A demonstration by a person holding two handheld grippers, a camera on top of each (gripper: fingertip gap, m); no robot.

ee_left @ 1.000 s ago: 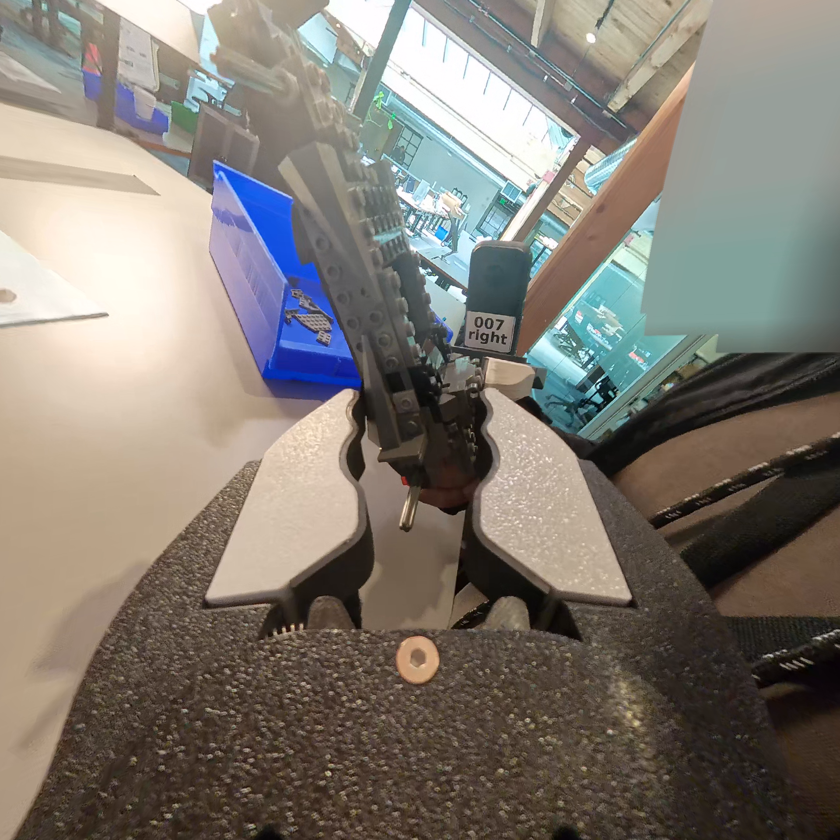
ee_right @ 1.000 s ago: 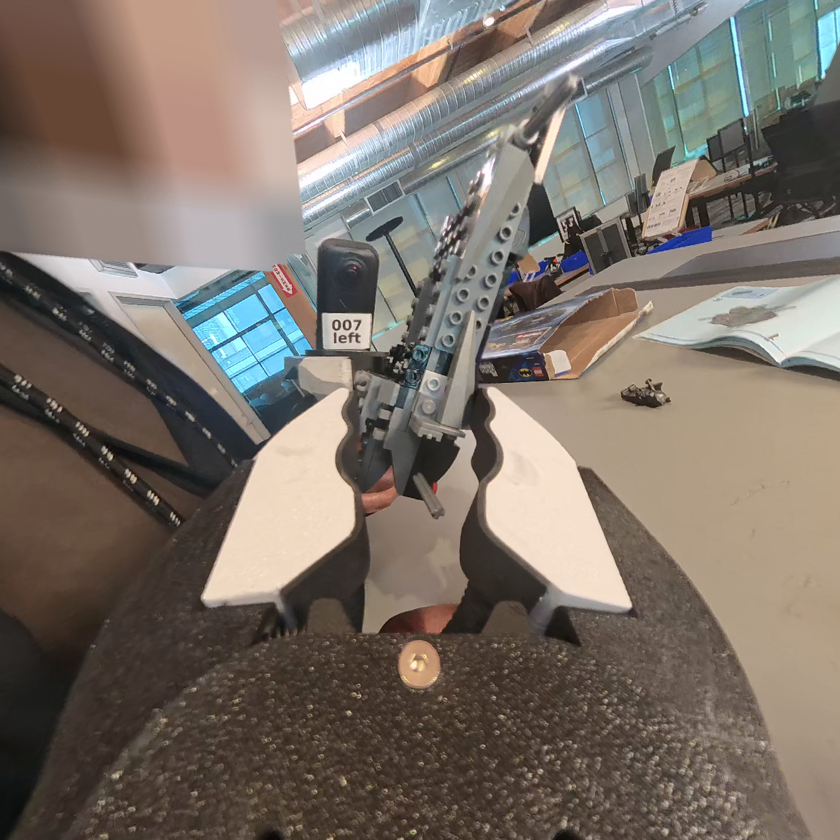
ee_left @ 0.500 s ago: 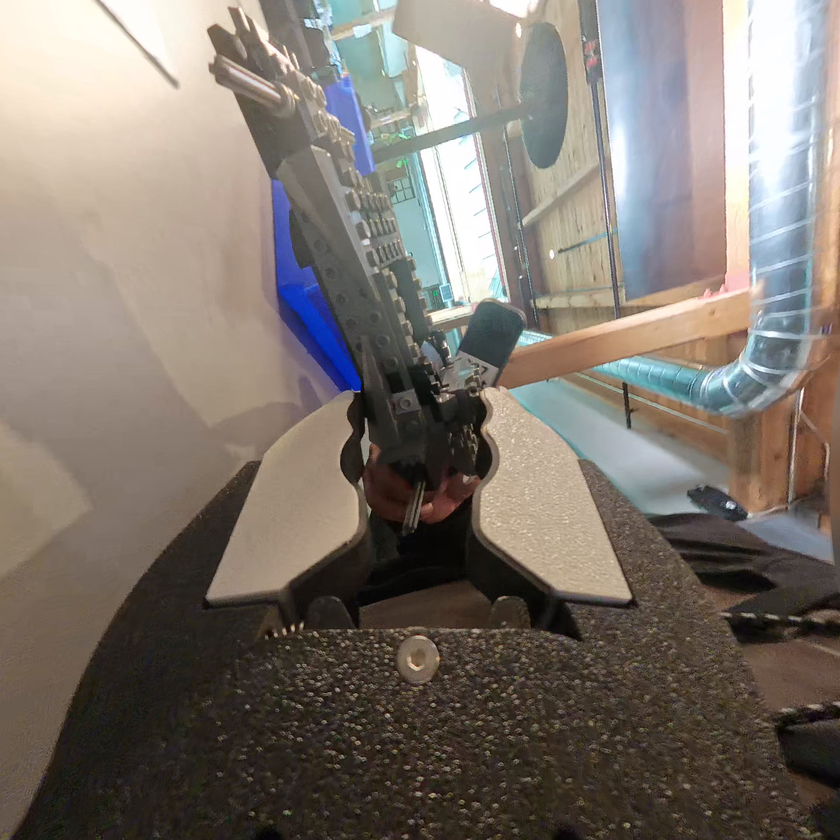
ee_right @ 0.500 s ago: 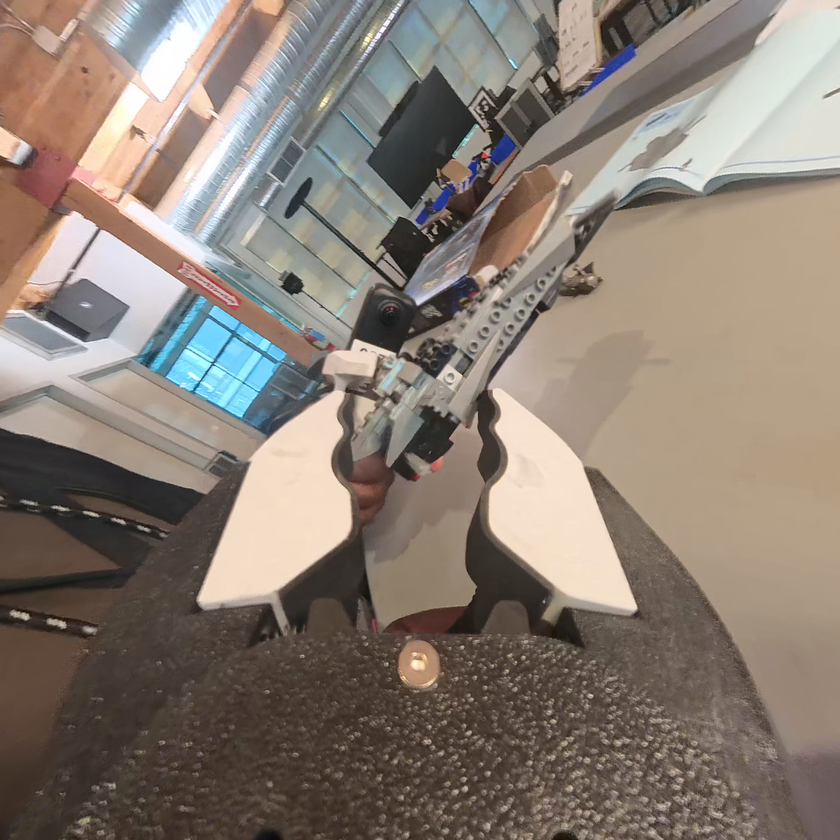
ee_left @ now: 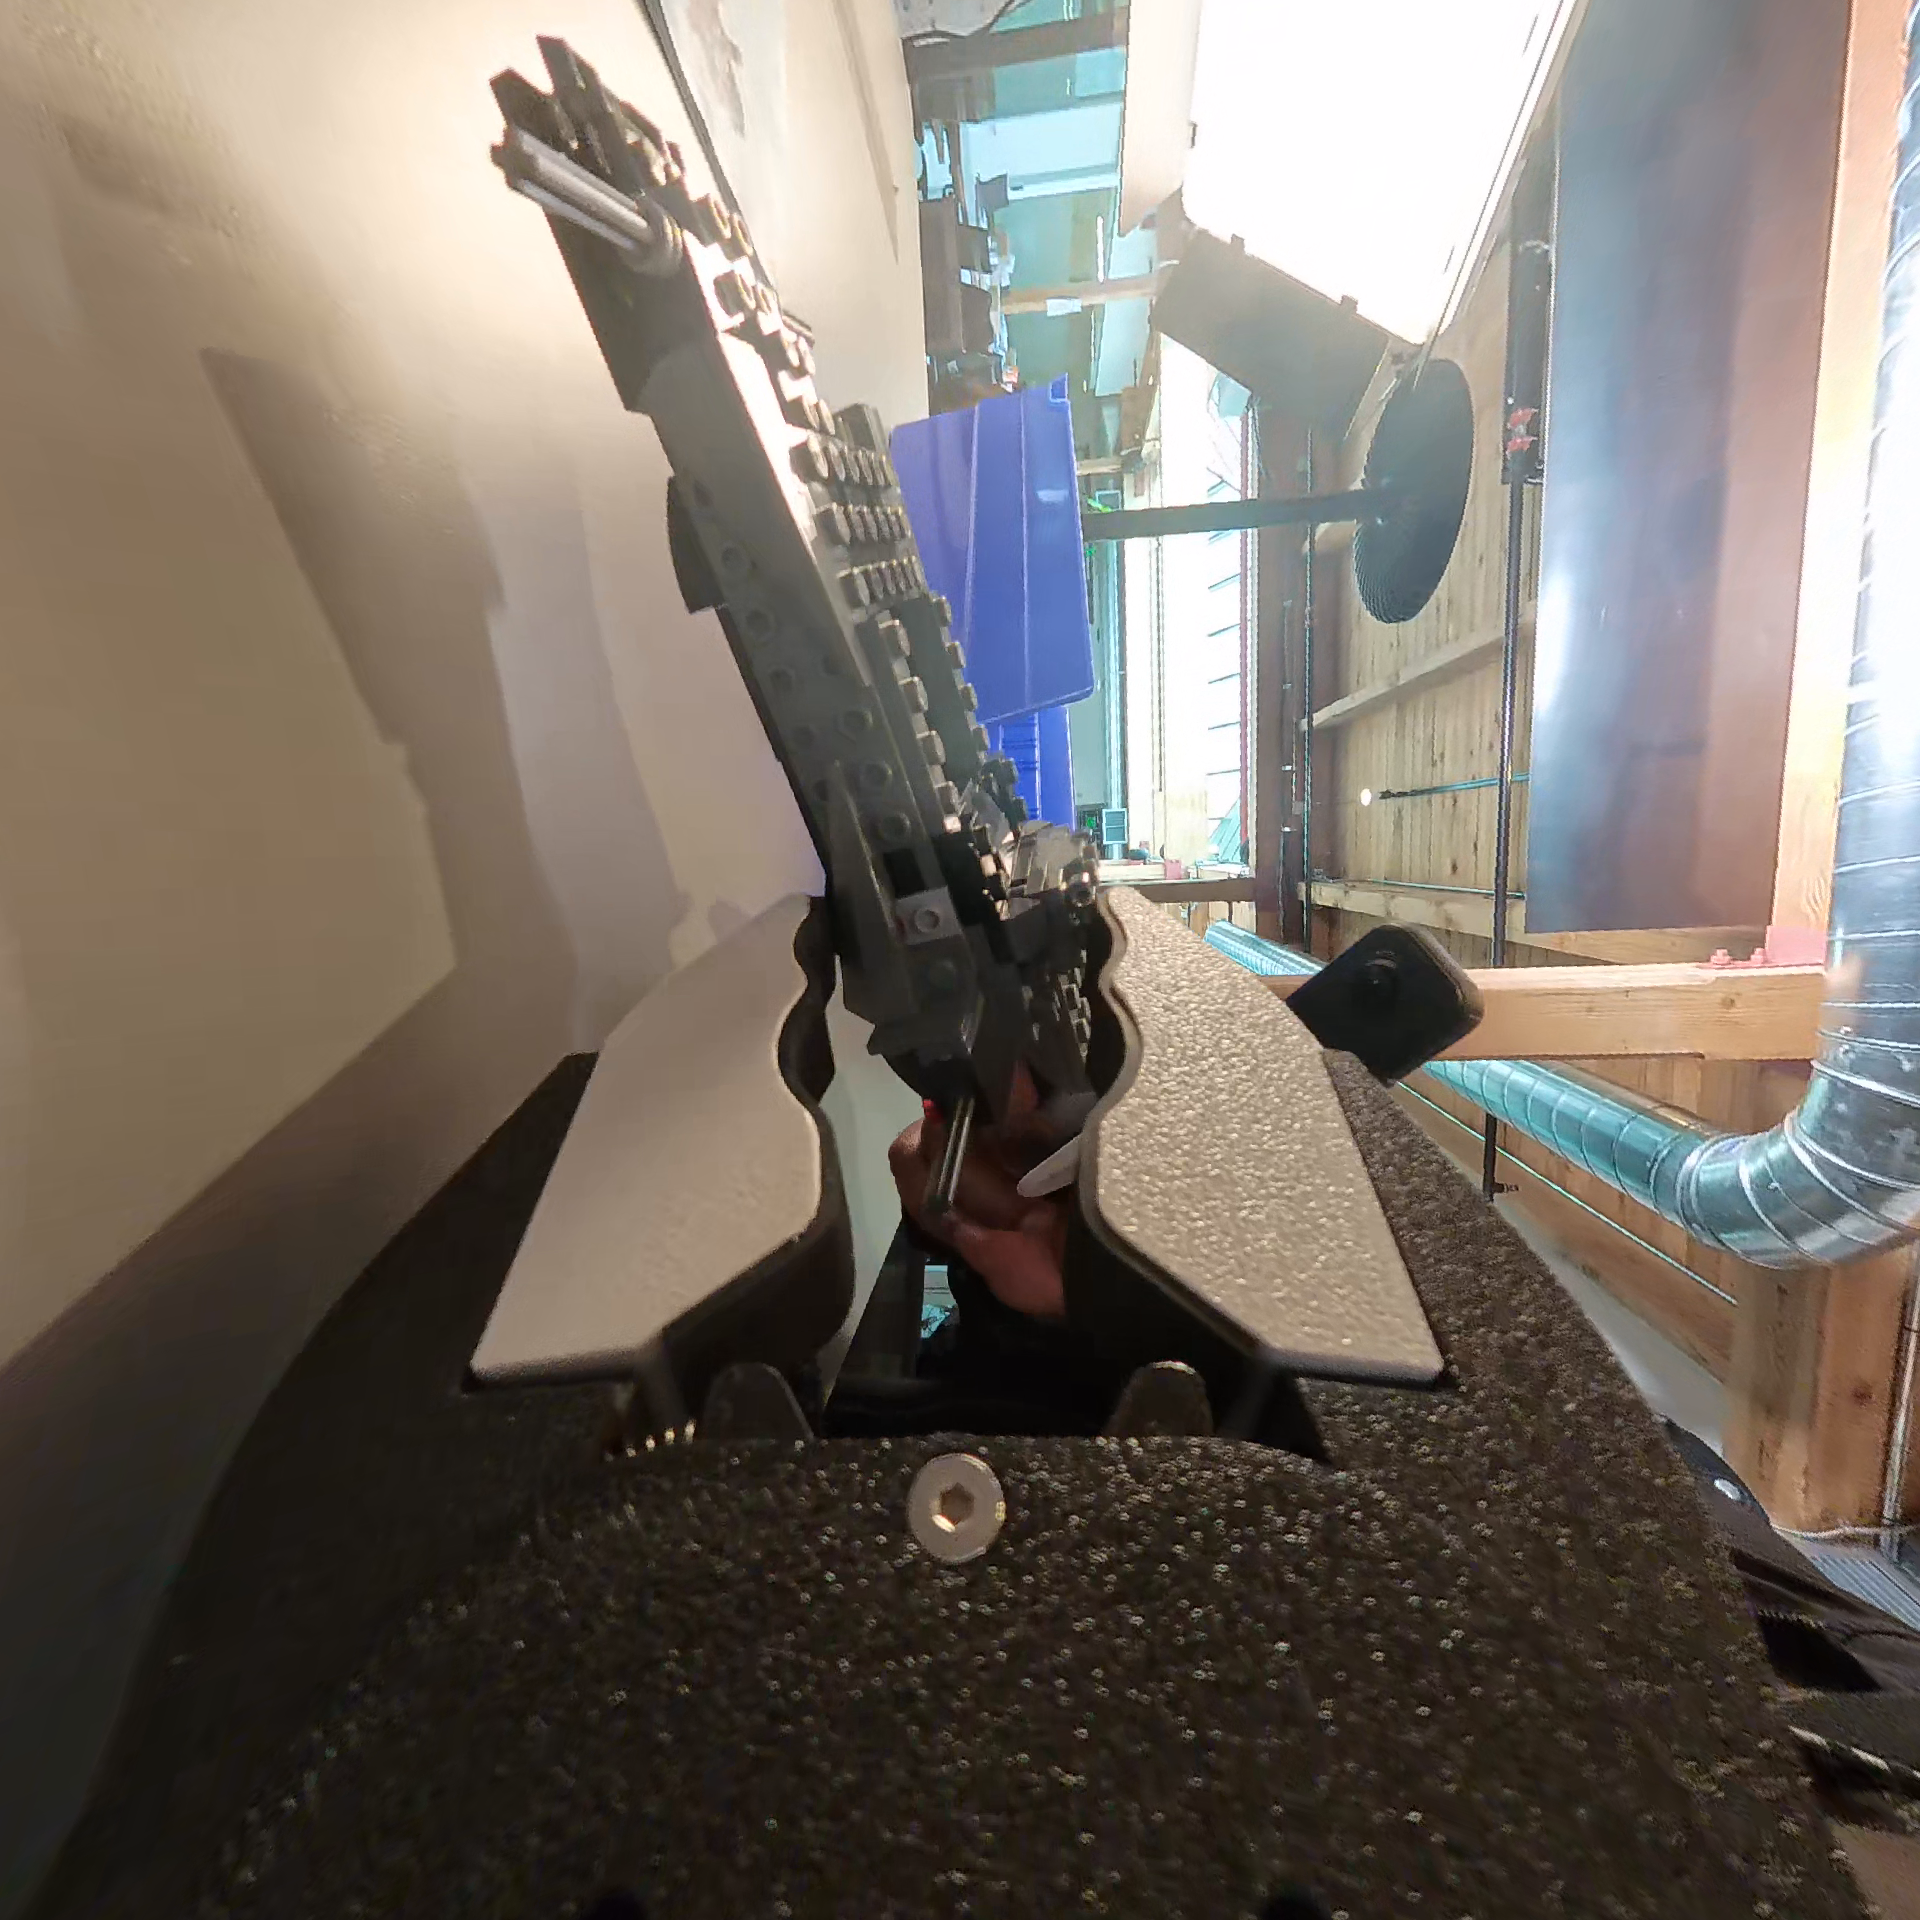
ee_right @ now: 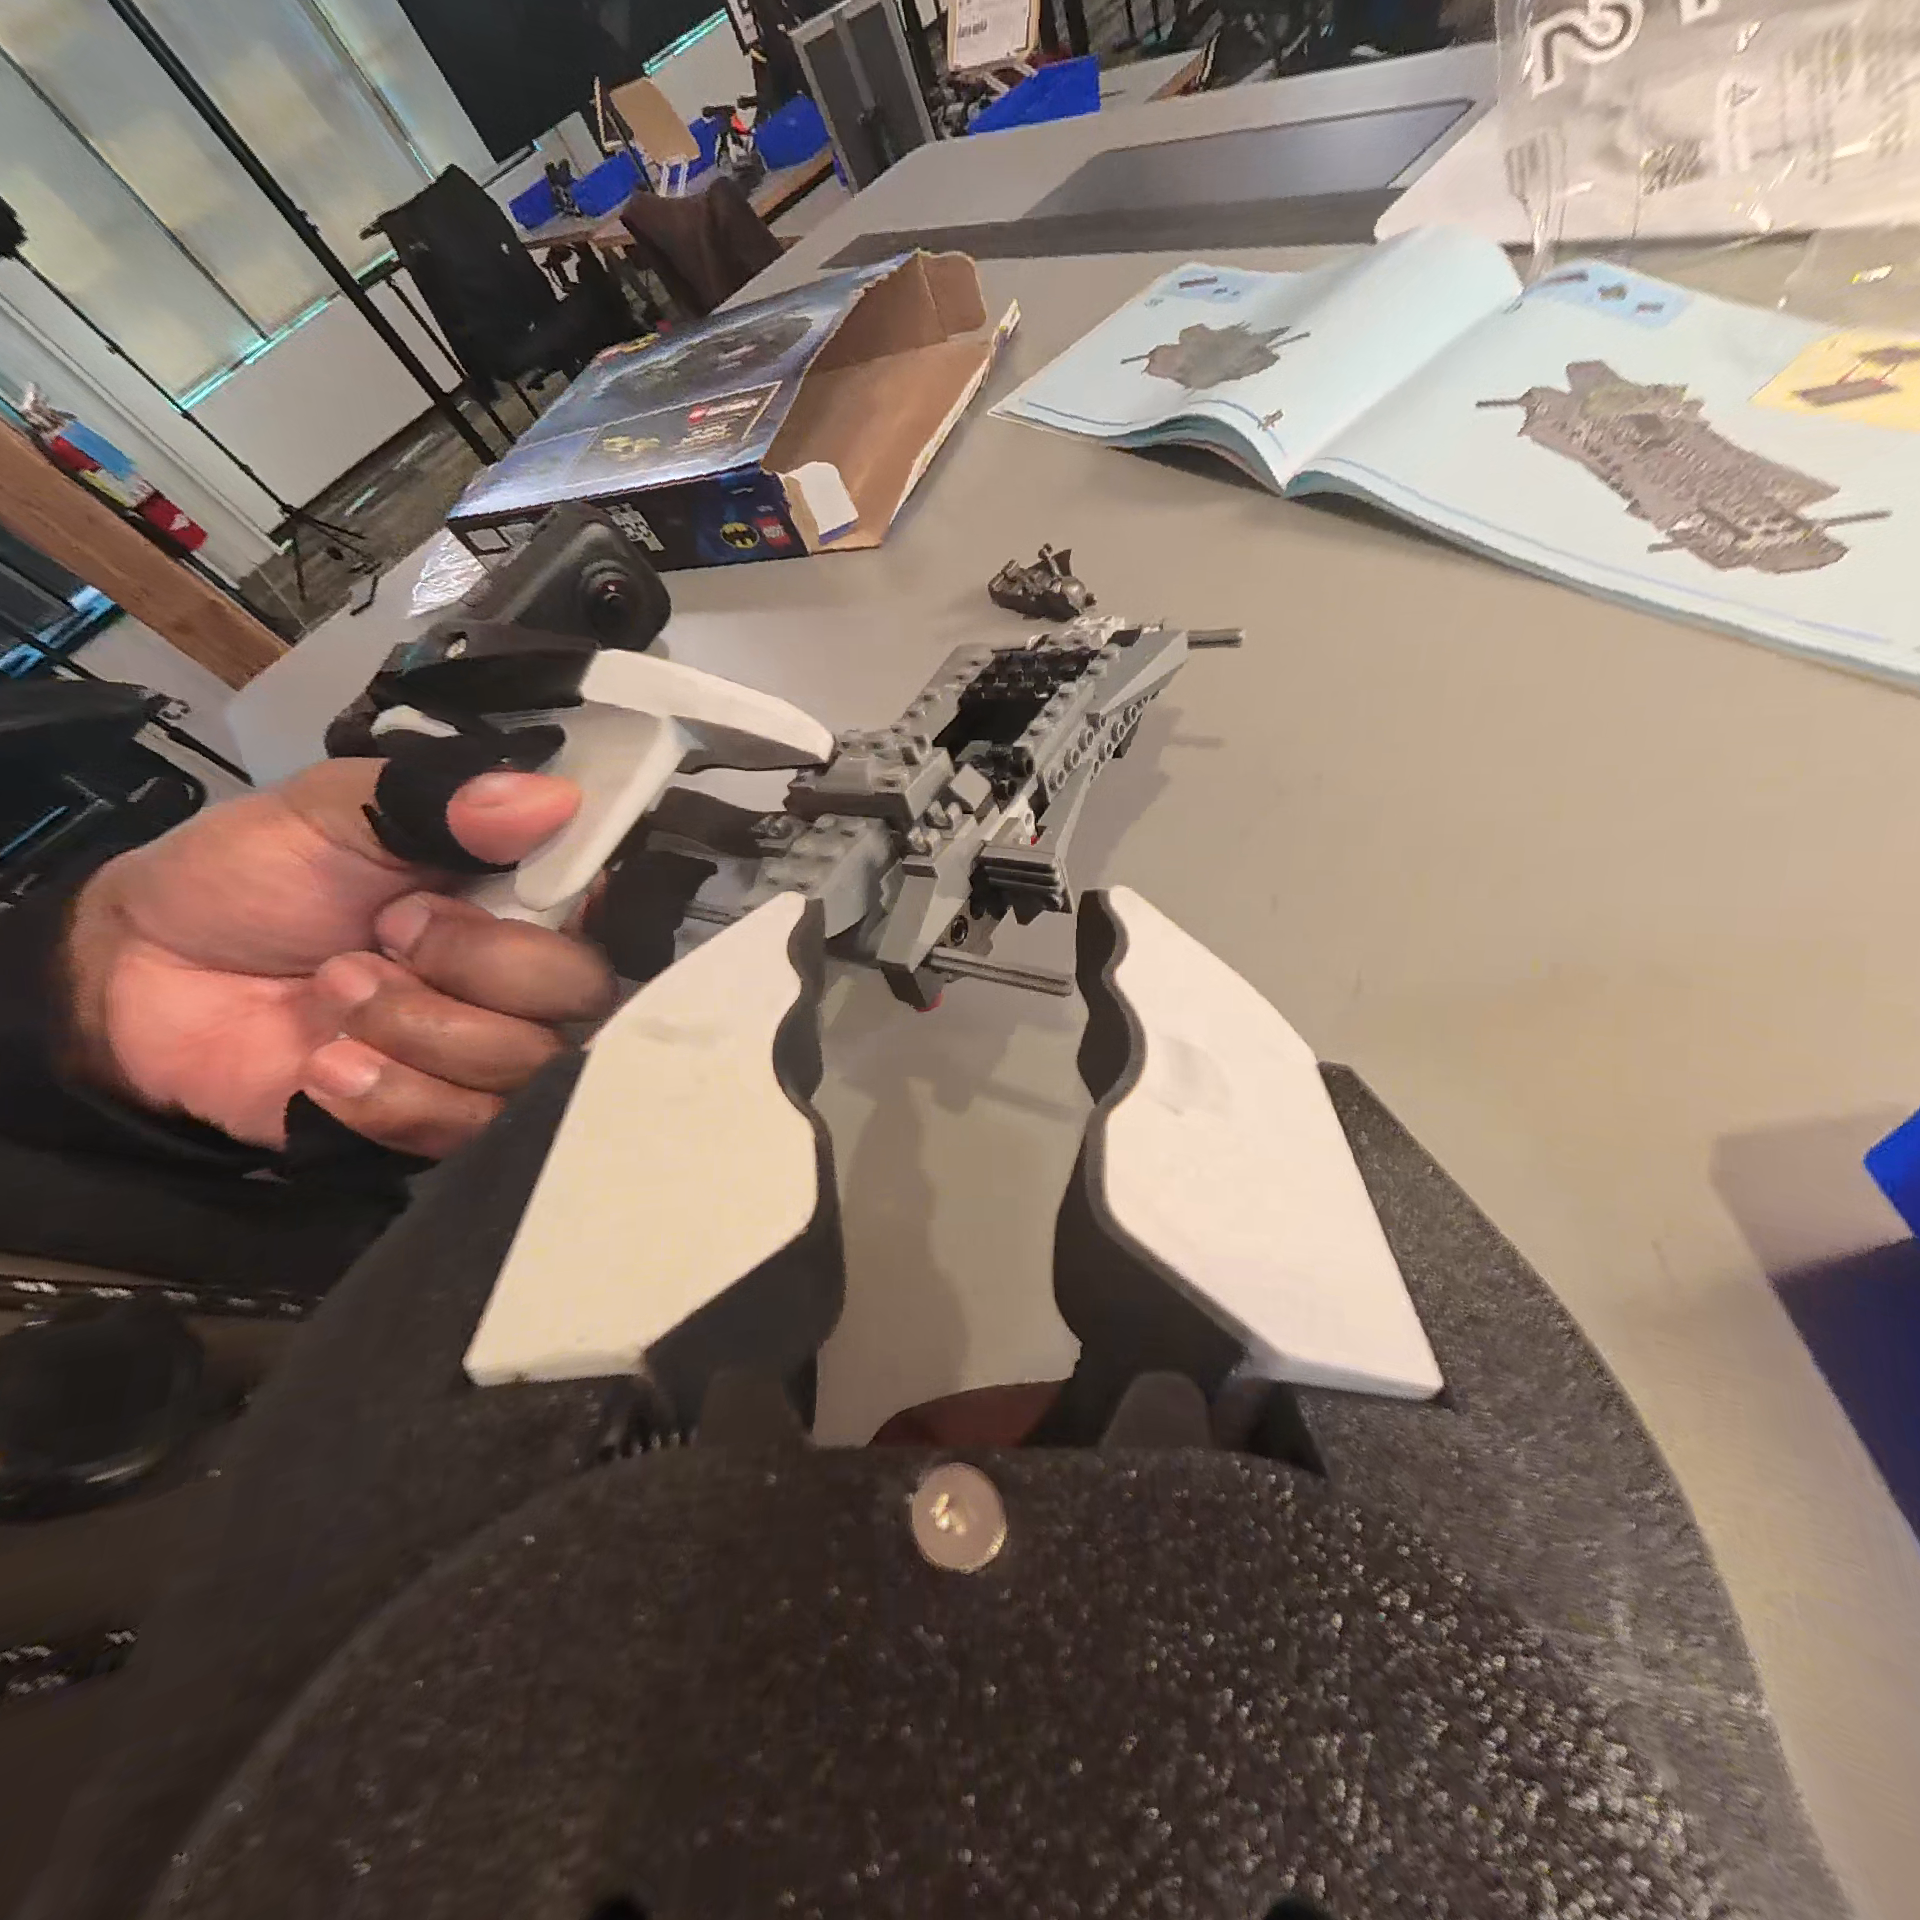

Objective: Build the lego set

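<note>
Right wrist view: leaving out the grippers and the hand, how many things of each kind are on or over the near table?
Brick builds: 2, a grey brick model and a small dark brick piece
Open instruction booklet: 1
Opened cardboard box: 1
Clear plastic bag: 1
Blue bin, corner only: 1
Total: 6

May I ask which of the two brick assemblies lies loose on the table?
The small dark clump, beyond the large grey model and near the opened box; the large model is instead clamped in the left gripper.
</note>
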